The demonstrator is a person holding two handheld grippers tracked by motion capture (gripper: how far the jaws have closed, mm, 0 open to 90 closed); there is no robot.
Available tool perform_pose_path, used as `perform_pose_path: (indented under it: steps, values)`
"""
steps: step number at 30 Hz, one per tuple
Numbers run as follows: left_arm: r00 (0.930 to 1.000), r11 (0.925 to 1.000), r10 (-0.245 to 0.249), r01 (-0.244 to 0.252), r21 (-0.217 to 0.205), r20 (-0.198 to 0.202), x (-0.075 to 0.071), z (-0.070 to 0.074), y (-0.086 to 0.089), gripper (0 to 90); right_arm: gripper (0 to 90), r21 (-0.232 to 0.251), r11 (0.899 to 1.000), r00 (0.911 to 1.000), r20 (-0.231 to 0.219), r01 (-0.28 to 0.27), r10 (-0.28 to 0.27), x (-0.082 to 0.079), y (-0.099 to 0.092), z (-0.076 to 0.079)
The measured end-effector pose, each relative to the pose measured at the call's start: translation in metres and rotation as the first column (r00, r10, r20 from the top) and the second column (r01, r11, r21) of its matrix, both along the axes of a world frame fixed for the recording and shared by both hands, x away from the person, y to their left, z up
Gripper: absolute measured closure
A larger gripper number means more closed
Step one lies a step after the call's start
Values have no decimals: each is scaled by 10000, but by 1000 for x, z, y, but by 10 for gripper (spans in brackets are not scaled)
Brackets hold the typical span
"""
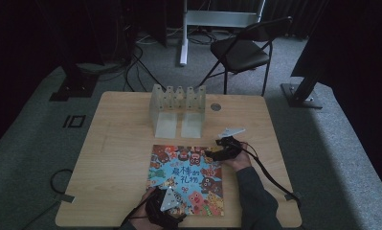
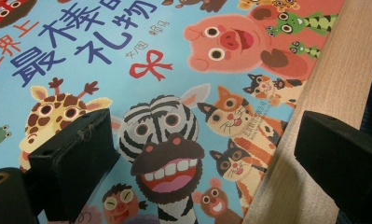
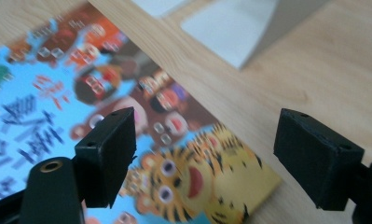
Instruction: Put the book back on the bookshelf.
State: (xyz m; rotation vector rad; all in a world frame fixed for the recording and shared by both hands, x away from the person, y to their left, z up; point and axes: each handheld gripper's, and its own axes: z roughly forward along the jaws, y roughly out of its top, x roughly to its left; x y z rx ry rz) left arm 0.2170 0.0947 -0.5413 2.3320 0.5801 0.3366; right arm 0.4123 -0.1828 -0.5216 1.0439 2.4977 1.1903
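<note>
- The picture book [image 1: 187, 180] lies flat and closed near the front edge of the counter [image 1: 121, 158], its near edge close to that front edge, its cover of cartoon animals and blue Chinese characters facing up.
- The left gripper [image 1: 165, 203] hovers over the book's near left corner; in the left gripper view its jaws stand wide apart and hold nothing, one over the giraffe, the other past the counter's front edge.
- The right gripper [image 1: 223, 146] sits at the book's far right corner; in the right gripper view its jaws are also spread and empty, straddling the corner with the tiger.
- The step in hand looks like the approach to grasp the book at two opposite corners.
- The next move probably calls for getting one jaw under a corner, since the thin book lies flush on the wood; sliding it over the front edge may help.
- Behind the book, towards the far edge, stands a translucent slotted book rack [image 1: 178, 111], a likely destination.
- The counter is pale wood, with a round grommet [image 1: 216, 107] near the far right.
- The room is dim: grey carpet, a black folding chair [image 1: 243, 50], cables and stand bases beyond.
</note>
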Motion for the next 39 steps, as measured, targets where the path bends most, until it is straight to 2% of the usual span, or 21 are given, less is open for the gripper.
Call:
perform_pose_path:
  steps: [5, 10, 11, 12, 15, 20, 26, 39]
  values:
    - [10000, 10000, -7, 7, 14, 54, 0, -1, -1, 51, 186, -125, 9997, 9994, -256, 232, -235, 2, -5, -13]
    - [10000, 10000, 6, -6, 21, 83, -1, -1, -1, 51, 186, -122, 9998, 9986, -501, 157, -163, 2, -4, -19]
    - [10000, 10000, 15, -15, 25, 85, -1, -1, -1, 51, 186, -58, 9998, 9984, -531, 176, -178, 2, -5, -19]
    - [10000, 10000, 16, -16, 22, 87, -1, -1, -1, 51, 188, 204, 9995, 9975, -663, 238, -224, 2, -7, -19]
    - [9999, 10000, 26, -27, 35, 122, -1, -1, -2, 51, 189, 400, 9989, 9968, -771, 237, -206, 2, -10, -20]
    - [9998, 10000, -21, 19, 81, 188, -3, -1, -6, 38, 188, 872, 9956, 9947, -996, 335, -247, 2, -14, -17]
    - [9992, 9999, -30, 24, 159, 405, -3, -1, -12, 25, 189, 1262, 9914, 9954, -931, 354, -237, 2, -17, -11]
    - [9964, 9997, -242, 243, 3, 807, -3, 2, -30, 18, 188, 1600, 9867, 9967, -798, 295, -169, 1, -19, 4]
